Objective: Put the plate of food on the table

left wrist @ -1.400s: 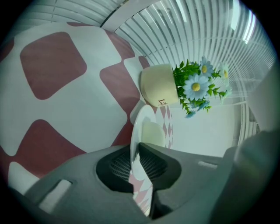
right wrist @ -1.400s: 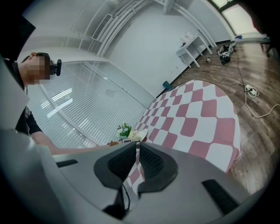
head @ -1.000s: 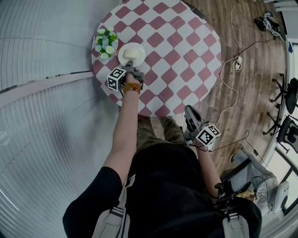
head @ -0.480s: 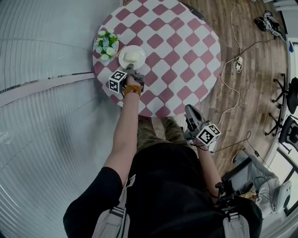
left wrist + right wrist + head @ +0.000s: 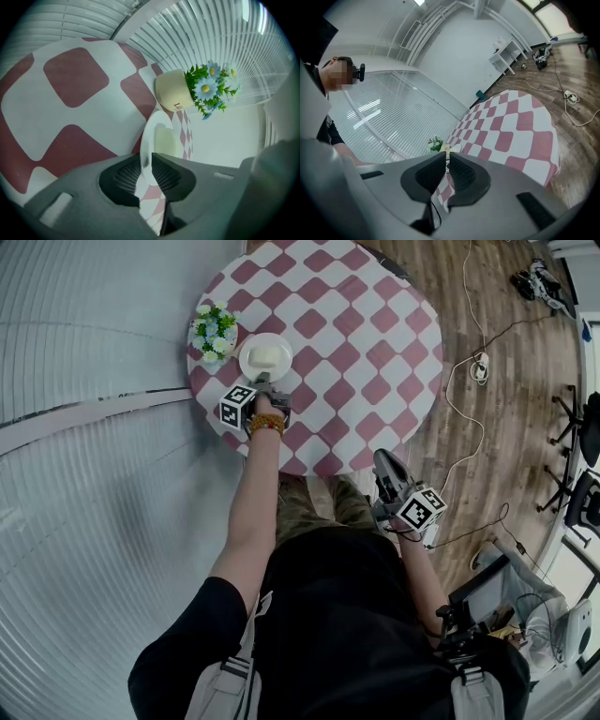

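Plate (image 5: 246, 354), one, in left gripper (image 5: 262, 382), one flowerpot (image 5: 214, 332)

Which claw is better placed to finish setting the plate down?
Left. The left claw grips the plate by its rim at the table beside the flower pot; the right claw hangs shut and empty by the person's waist, off the table.

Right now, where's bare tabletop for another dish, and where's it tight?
Free: the checked table from the plate across to its right and far edges, plus the near edge right of the left gripper. Crowded: the left edge, where the flower pot, plate and gripper bunch together.
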A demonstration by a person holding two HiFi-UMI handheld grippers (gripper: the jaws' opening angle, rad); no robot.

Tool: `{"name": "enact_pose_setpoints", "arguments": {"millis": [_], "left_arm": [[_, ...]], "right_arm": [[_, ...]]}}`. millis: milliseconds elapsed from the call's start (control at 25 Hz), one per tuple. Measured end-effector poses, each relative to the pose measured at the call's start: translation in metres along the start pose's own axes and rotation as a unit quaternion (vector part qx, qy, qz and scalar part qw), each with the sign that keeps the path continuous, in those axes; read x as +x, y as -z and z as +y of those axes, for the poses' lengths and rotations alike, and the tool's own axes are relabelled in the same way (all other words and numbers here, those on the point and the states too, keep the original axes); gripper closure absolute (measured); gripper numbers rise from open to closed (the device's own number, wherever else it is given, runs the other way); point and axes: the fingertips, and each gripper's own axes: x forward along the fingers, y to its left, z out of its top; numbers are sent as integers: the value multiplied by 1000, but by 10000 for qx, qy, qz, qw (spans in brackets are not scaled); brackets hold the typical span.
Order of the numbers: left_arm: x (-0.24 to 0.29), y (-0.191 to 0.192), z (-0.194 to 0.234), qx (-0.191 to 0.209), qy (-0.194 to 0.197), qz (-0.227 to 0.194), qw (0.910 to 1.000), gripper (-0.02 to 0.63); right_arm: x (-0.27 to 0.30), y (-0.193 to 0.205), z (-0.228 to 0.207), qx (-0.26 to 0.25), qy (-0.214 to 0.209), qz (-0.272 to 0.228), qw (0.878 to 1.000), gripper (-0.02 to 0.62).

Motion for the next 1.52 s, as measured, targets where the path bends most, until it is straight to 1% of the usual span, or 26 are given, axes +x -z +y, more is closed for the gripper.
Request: {"name": "enact_pose_setpoints", "arguments": {"millis": [400, 800, 960, 1080, 1320, 1400, 1520], "left_arm": [[0, 4, 1, 9, -19, 43, 10000, 552], [-8, 5, 14, 24, -141, 71, 9999, 549], [-14, 9, 13, -17, -81, 108, 9999, 549], [-19, 9, 15, -18, -90, 62, 9999, 550], [-39, 19, 33, -118, -145, 78, 9998, 549], [-51, 28, 34, -63, -32, 186, 9998, 549], [-72, 47, 38, 191, 63, 381, 9991, 550]], "right_arm": [[-3, -1, -2, -5, -7, -1, 10000, 566], [-5, 0, 1, -93, -66, 3, 9999, 566], [-4, -2, 4, -134, -128, 6, 9998, 566], [-2, -4, 4, -170, -163, 30, 9997, 566], [1, -6, 6, -224, -294, 58, 9993, 566], [3, -5, 8, -256, -315, 155, 9991, 566], [9, -6, 9, -319, -378, 265, 9984, 566]]}}
